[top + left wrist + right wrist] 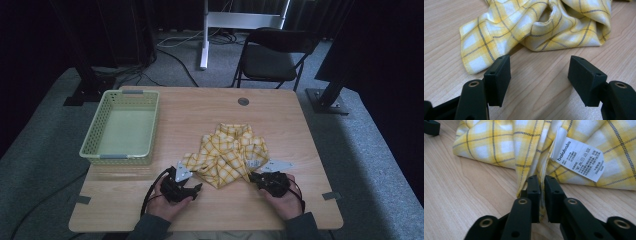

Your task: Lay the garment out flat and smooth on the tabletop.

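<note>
Crumpled yellow plaid cloth garment [227, 154], near the worktop's [210, 107] front edge: hem pinched by right gripper [542, 195]; left gripper [539, 75] spread, empty beside its corner; handling barely begun, green plastic basket [95, 145] unfilled.

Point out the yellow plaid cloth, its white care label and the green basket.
yellow plaid cloth [225, 155], high view, middle of the crumpled fabric.
white care label [580, 157], right gripper view, centre of the printed tag.
green basket [119, 158], high view, near rim.
</note>
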Available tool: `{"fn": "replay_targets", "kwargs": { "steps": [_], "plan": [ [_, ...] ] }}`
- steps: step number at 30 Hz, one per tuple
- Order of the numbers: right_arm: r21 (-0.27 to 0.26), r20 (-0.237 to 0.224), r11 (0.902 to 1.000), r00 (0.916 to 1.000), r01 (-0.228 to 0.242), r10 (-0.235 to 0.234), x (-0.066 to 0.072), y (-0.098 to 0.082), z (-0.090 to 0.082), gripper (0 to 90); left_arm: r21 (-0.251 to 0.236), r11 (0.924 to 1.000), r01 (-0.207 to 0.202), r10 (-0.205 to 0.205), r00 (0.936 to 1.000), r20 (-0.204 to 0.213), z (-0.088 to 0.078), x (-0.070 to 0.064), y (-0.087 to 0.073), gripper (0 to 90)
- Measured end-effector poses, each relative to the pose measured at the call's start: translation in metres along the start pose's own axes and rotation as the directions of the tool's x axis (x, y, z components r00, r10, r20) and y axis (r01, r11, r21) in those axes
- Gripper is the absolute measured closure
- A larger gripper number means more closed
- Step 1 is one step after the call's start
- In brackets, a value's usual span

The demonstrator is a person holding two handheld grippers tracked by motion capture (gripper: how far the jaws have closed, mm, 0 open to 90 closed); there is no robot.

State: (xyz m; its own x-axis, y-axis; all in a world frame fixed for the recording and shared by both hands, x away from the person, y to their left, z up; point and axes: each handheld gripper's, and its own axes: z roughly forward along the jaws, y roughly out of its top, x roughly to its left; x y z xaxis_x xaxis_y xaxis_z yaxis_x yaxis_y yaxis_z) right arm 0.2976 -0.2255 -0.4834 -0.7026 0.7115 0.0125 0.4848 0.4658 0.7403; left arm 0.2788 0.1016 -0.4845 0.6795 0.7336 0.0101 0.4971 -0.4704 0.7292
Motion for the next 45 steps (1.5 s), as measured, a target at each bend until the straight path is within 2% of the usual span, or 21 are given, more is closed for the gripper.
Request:
{"fn": "replay_targets", "kwargs": {
  "steps": [12, 20, 31, 45],
  "plan": [
    [0.007, -0.003, 0.9999, 0.9999, -0.011, 0.011, -0.002, -0.004, -0.006, 86.5, 0.0, 1.0, 0.001, -0.001, 1.0, 0.0, 0.0, 0.0, 0.0, 35.6],
    [0.019, 0.005, 0.9998, 1.0, 0.001, -0.001, -0.002, -0.005, -0.008, 86.4, 0.0, 1.0, 0.0, 0.0, 1.0, 0.001, 0.0, 0.0, 0.0, 35.6],
    [0.012, -0.003, 0.9999, 0.9999, -0.012, 0.012, -0.002, -0.011, -0.014, 86.0, 0.0, 1.0, 0.0, 0.0, 1.0, 0.001, 0.0, 0.0, 0.0, 35.6],
    [0.024, -0.001, 0.9997, 1.0, -0.003, 0.003, -0.002, -0.017, -0.021, 85.6, 0.0, 1.0, 0.001, -0.001, 1.0, 0.001, 0.0, 0.0, 0.0, 35.7]
  ]
}}
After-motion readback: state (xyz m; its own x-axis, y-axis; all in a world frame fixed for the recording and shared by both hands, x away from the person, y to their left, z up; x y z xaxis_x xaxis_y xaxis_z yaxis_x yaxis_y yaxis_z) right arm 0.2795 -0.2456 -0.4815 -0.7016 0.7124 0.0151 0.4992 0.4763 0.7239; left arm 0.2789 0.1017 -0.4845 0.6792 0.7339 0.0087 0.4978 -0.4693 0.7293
